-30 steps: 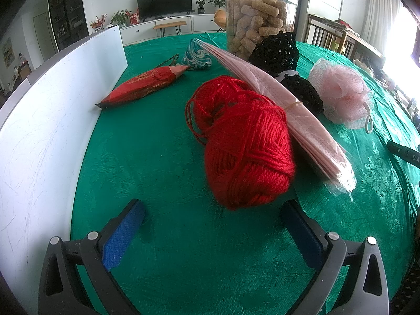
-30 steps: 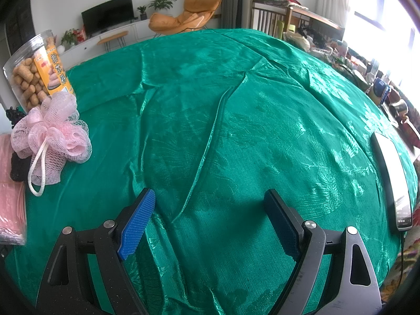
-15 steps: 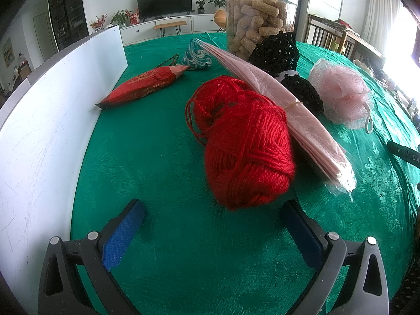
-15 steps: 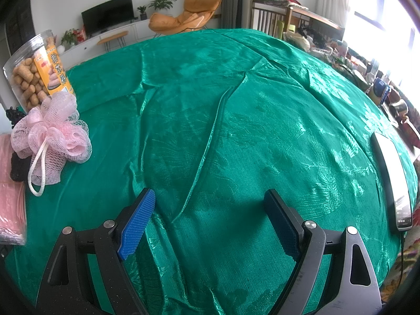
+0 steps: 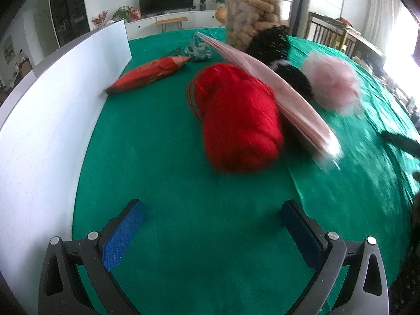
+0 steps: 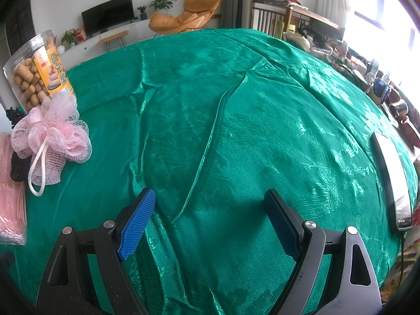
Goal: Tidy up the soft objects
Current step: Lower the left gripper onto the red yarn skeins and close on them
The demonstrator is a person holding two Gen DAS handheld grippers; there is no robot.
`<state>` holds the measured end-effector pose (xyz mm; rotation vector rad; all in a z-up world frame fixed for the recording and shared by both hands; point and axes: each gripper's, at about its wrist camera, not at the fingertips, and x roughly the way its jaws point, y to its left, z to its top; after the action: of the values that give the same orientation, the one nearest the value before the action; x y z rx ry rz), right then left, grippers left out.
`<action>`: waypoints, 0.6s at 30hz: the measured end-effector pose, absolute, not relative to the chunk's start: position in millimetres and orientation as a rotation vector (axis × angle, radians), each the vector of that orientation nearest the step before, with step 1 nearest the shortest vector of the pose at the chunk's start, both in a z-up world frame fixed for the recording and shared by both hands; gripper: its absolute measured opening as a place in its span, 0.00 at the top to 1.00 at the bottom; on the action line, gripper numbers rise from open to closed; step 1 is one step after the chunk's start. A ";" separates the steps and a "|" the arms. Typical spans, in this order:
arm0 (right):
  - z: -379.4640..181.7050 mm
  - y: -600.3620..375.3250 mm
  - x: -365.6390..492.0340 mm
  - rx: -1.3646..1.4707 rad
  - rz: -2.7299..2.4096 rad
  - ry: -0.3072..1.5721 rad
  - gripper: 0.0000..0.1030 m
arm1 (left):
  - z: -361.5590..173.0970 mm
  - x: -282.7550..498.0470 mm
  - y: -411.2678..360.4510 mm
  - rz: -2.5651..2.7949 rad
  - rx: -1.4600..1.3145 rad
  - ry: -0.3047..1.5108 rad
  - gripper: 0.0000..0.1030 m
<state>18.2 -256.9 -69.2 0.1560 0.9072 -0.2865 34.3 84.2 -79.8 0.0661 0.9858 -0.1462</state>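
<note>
Green tablecloth (image 6: 236, 136) beneath both grippers' wide-spread, empty fingers (image 5: 123, 236).

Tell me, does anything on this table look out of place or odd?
Mostly the snack jar: a hard container standing among soft things. Loose strands trail from the red yarn, and the tablecloth has a long crease.

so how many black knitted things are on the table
2. One black knitted thing stands in front of the snack jar; the other lies between the pink stack and the pink bath pouf. More may be hidden.
</note>
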 end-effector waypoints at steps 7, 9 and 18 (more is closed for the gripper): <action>-69.1 -256.6 18.2 0.156 -0.287 0.907 0.16 | -44.7 31.7 97.5 -0.171 -0.052 0.948 0.00; -69.0 -256.5 18.2 0.156 -0.287 0.907 0.16 | -30.9 47.9 101.1 -0.171 -0.098 0.931 0.00; -69.0 -256.4 18.2 0.157 -0.287 0.907 0.16 | -33.4 114.9 91.4 -0.209 -0.120 0.985 0.17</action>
<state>18.2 -256.4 -69.0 0.1568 0.9072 -0.2868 114.9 91.4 -33.4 -0.1196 0.9854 -0.2092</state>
